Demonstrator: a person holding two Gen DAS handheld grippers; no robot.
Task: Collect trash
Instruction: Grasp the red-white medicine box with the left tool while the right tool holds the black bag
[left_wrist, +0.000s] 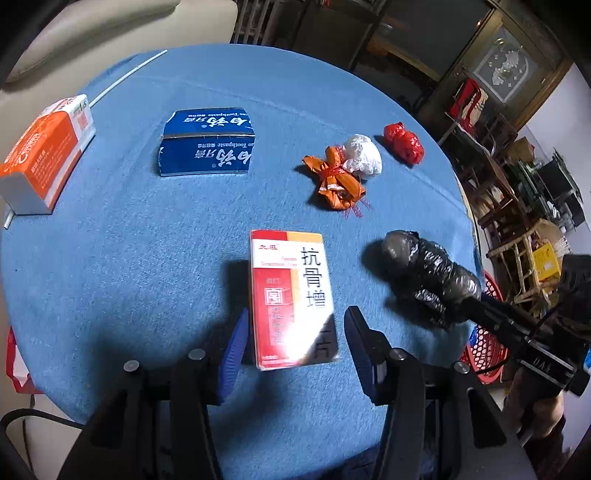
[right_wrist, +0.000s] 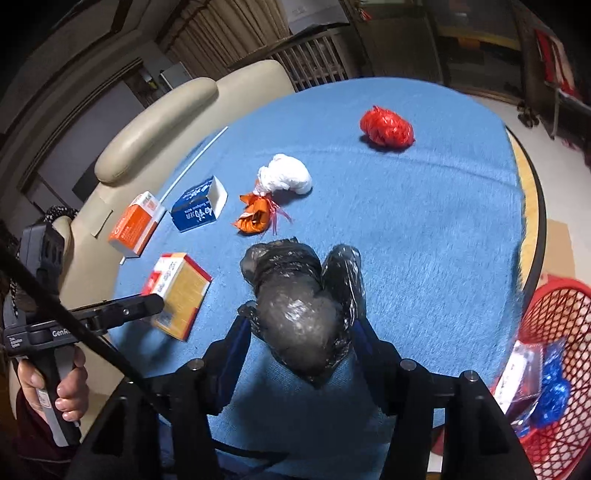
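The right gripper (right_wrist: 301, 328) is clamped on the black bag (right_wrist: 299, 306), low in the frame; it should carry it level to the red basket (right_wrist: 554, 325) at lower right before letting go. The left gripper (left_wrist: 293, 339) stands apart around the red-and-white box (left_wrist: 291, 295), centre bottom, and should close squarely on its long sides.

A round blue-clothed counter (left_wrist: 147, 258) carries an orange box (left_wrist: 44, 155) upper left, blue toothpaste box (left_wrist: 207, 144), red-white box (left_wrist: 291, 295), and orange (left_wrist: 334, 181), white (left_wrist: 362, 155), red (left_wrist: 404, 142) bags.

Our right tongs (right_wrist: 301, 325) clamp a crumpled black plastic bag (right_wrist: 295, 302) above the blue tabletop (right_wrist: 424, 240), near the red basket (right_wrist: 554, 317).
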